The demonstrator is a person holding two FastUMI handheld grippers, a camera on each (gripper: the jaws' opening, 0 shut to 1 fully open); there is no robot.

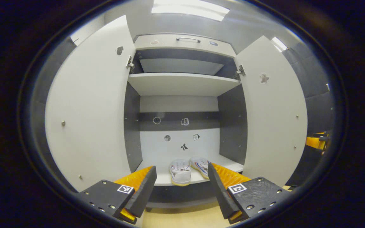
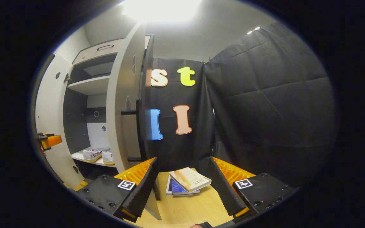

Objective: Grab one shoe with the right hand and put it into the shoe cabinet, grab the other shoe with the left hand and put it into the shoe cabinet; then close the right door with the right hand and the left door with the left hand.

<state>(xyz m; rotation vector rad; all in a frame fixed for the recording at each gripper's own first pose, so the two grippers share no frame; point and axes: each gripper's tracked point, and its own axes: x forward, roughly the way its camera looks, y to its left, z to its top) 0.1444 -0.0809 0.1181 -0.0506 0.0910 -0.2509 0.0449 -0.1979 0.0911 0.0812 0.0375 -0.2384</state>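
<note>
The shoes, a white pair with striped sides, sit side by side on the bottom shelf (image 1: 227,164) of the shoe cabinet (image 1: 182,84); in the left gripper view the left shoe (image 1: 180,172) points its heel out toward the front edge of the shelf and the right shoe (image 1: 200,165) lies just beside it, touching or nearly so. Both doors stand wide open: the left door (image 1: 90,107) swings out on one side and the right door (image 1: 274,110) on the other, each showing its pale inner face. Above the shoes there is an upper shelf (image 1: 182,83), and across the top a drawer front with a dark handle (image 1: 188,39). The left gripper (image 1: 182,186) hangs in front of the cabinet, facing straight into it, its fingers spread wide apart with nothing between them. The right gripper (image 2: 184,186) is off to the side, past the edge of the right door (image 2: 125,104), and it too is released, its fingers parted over a wooden floor (image 2: 182,212) where a small stack of books (image 2: 187,182) lies against the black cloth wall. From that side the shoes (image 2: 98,154) show on the low shelf inside, and the left gripper (image 2: 48,141) peeks in at the far left edge.
</note>
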